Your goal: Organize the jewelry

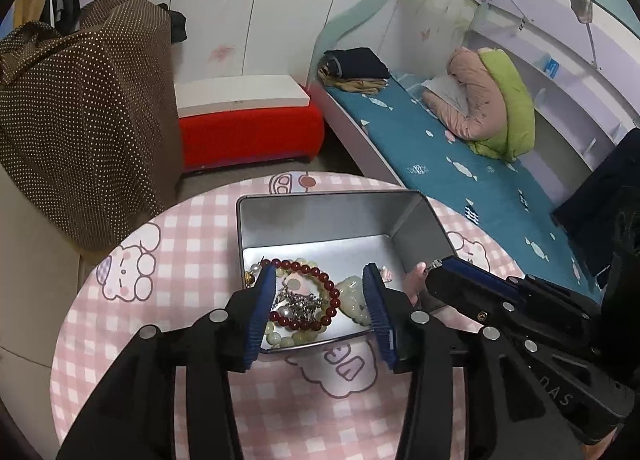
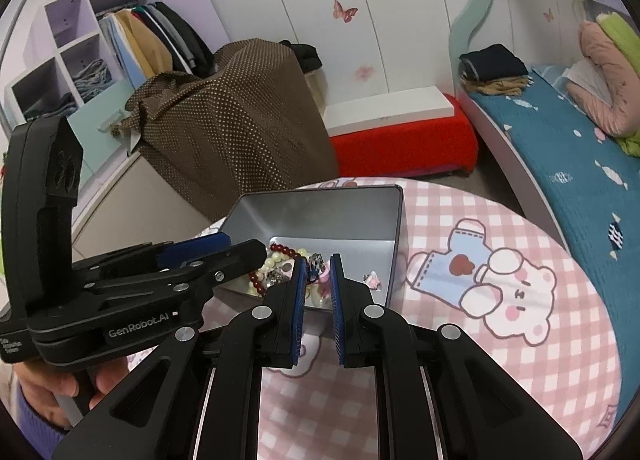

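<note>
Evidently light and slippery, the red bead bracelet (image 1: 316,296) wants pinching across its strand; left gripper (image 1: 320,302) gapes, right gripper (image 2: 318,284) near-closed, contents uncertain.

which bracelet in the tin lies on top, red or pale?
The dark red bead bracelet. Its loop crosses over the pale green bead bracelet, which shows only at the edges, in the metal tin.

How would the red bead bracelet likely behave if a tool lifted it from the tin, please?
The bracelet is a loop of strung beads, so it would probably sag. Its glossy round beads may slip between pads. It lies over a chain, so it might drag that.
</note>
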{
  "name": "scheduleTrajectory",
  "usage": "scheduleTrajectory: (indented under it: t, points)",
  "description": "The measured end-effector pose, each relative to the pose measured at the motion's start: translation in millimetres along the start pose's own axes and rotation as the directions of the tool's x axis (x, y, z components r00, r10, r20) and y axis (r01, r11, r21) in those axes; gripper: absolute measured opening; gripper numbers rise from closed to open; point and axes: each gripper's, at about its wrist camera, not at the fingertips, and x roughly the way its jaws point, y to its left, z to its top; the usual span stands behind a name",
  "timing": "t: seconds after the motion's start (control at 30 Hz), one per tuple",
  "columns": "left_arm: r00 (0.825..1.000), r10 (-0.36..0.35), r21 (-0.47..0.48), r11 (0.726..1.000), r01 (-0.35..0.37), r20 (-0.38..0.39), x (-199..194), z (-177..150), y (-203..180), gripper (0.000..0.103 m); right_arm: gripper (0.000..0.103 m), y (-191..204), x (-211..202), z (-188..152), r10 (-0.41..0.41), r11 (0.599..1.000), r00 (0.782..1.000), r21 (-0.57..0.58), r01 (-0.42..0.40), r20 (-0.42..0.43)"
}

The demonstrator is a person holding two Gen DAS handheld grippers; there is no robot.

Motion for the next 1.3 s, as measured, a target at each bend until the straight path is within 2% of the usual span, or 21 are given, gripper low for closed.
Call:
scheduleTrajectory:
  t: [0.2,0.33,0.4,0.43,0.47,0.53,0.63,0.77,0.9,0.97,1.17,1.3]
  points:
    - [1.0,0.002,0.005,1.0,-0.002,0.001,-2.4,-2.8,-1.1,0.043,0.014,-1.9,1.8,-1.4,-0.001,1.0,1.0,0.01,0.001,-0.002]
    - [1.0,-0.014,0.005,1.0,0.014,0.016,-8.9,-4.7,-3.3,0.061,0.015,-3.5,-2.7,-1.0,0.007,1.0,1.0,0.022,-0.007,0.002]
    - [0.999,-0.004,0.013,1.0,0.003,0.043,-17.6,-7.0,-4.5,0.065,0.02,-2.5,-8.0,-1.9,-0.002,1.0,1.0,0.022,0.002,0.006]
    - [0.998,0.014,0.02,1.0,-0.016,0.06,-23.8,-8.5,-5.4,0.068,0.027,-3.0,-13.6,-3.2,-0.008,1.0,1.0,0.021,0.008,0.013]
    - [0.997,0.028,0.024,0.999,-0.03,0.071,-28.6,-9.3,-6.3,0.069,0.039,-3.4,-17.0,-4.0,-0.014,1.0,1.0,0.022,0.014,0.019]
    - [0.994,0.051,0.031,0.998,-0.054,0.095,-40.3,-11.9,-7.1,0.077,0.05,-3.0,-30.9,-6.5,-0.029,0.999,0.999,0.025,0.028,0.046]
    - [0.988,0.088,0.049,0.994,-0.095,0.13,-61.6,-18.4,-10.6,0.081,0.053,1.0,-56.1,-12.5,-0.054,0.999,0.995,0.012,0.053,0.083]
    - [0.972,0.13,0.076,0.986,-0.147,0.198,-99.8,-34.0,-20.4,0.082,0.061,17.8,-96.8,-26.0,-0.085,0.996,0.986,-0.017,0.088,0.14]
    - [0.954,0.11,0.063,0.989,-0.133,0.279,-141.4,-52.1,-30.8,0.086,0.068,42.4,-134.3,-42.9,-0.131,0.987,0.97,-0.067,0.148,0.203]
    - [0.944,0.1,0.057,0.991,-0.124,0.314,-160.5,-62.3,-35.9,0.089,0.069,53.8,-151.1,-51.1,-0.133,0.984,0.964,-0.084,0.156,0.231]
    - [0.924,0.073,0.064,0.992,-0.104,0.375,-200.6,-94.2,-54.9,0.09,0.074,86.9,-205.2,-76.2,-0.131,0.974,0.939,-0.134,0.181,0.317]
    - [0.898,0.086,0.047,0.992,-0.117,0.431,-229.9,-113.5,-64.1,0.09,0.077,102.4,-232.9,-89.3,-0.138,0.969,0.926,-0.145,0.199,0.352]
